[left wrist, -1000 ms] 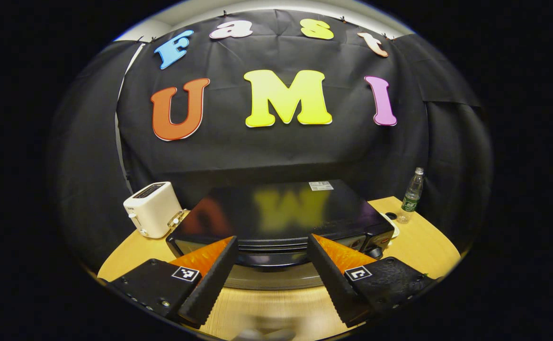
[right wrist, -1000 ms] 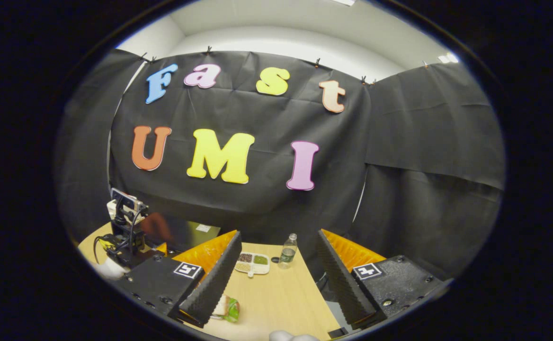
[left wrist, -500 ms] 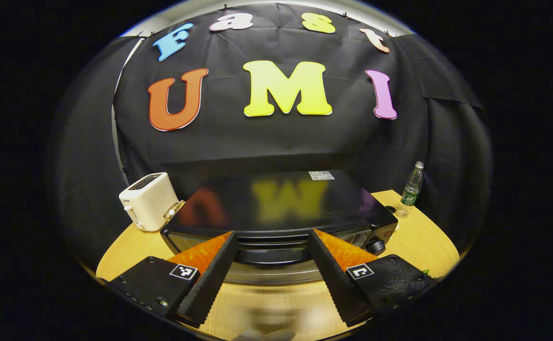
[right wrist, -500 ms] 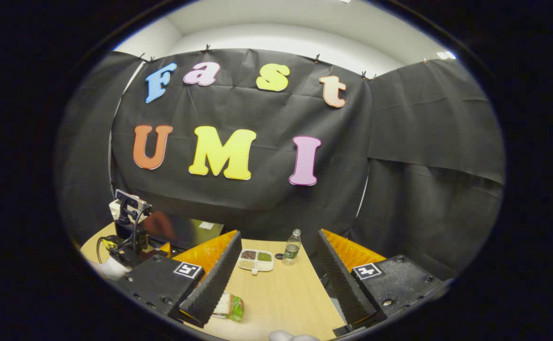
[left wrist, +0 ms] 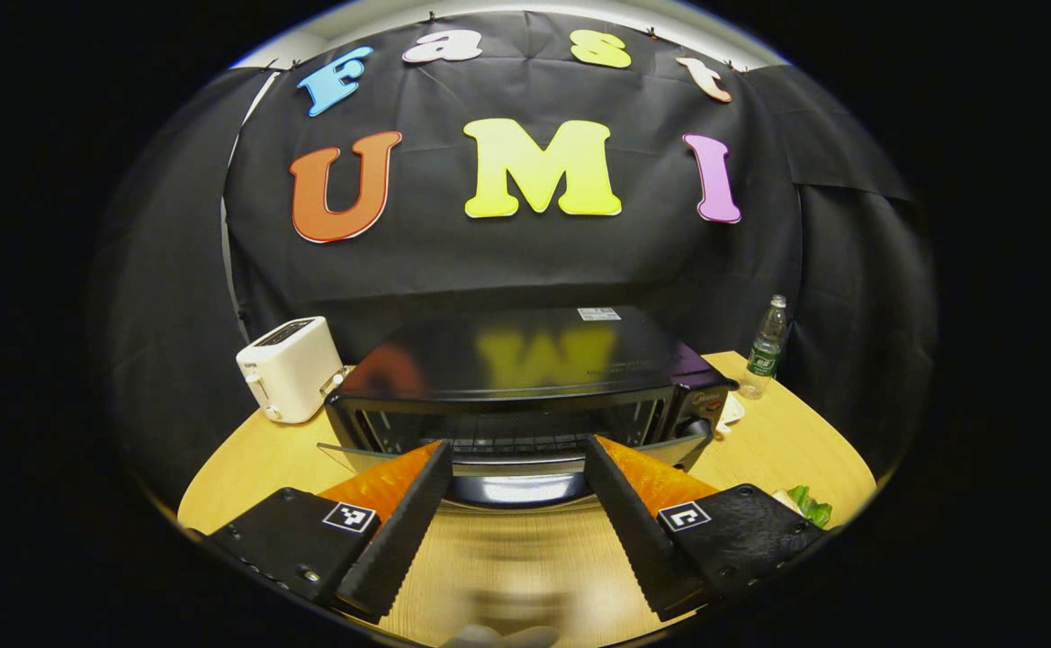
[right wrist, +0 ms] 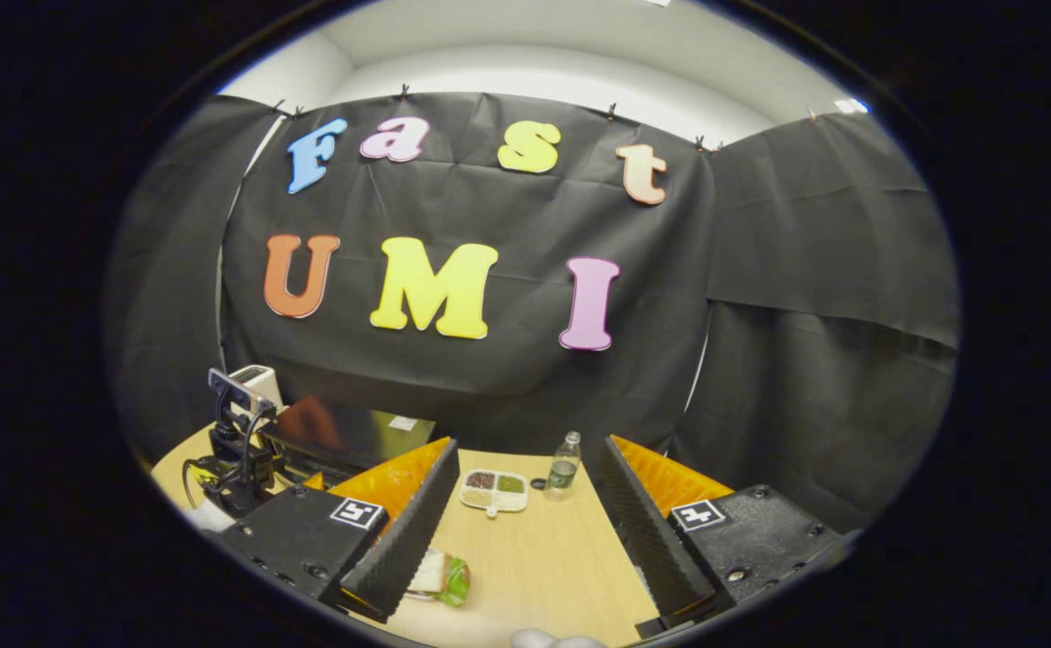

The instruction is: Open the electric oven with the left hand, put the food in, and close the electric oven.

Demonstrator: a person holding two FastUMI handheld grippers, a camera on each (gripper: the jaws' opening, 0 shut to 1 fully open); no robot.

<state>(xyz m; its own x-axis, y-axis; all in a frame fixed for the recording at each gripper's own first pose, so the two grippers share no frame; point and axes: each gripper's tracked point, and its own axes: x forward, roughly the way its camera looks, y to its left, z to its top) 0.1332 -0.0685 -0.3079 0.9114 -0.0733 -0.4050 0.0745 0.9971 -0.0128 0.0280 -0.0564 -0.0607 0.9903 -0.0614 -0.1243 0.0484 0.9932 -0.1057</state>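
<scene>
The table carries the oven, its door hanging partly open. The left gripper sits just before the oven, fingers wide astride the door handle. The sandwich lies right of the oven, by the right gripper, fingers wide.

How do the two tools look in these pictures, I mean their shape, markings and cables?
The left tool and the right tool look alike. Each has two long wedge-shaped fingers with saw-toothed inner edges, mounted on black blocks with visible screws. Each block carries a small square black-and-white marker. In the right gripper view, the left tool is a black frame with looping cables and a small camera on top.
</scene>
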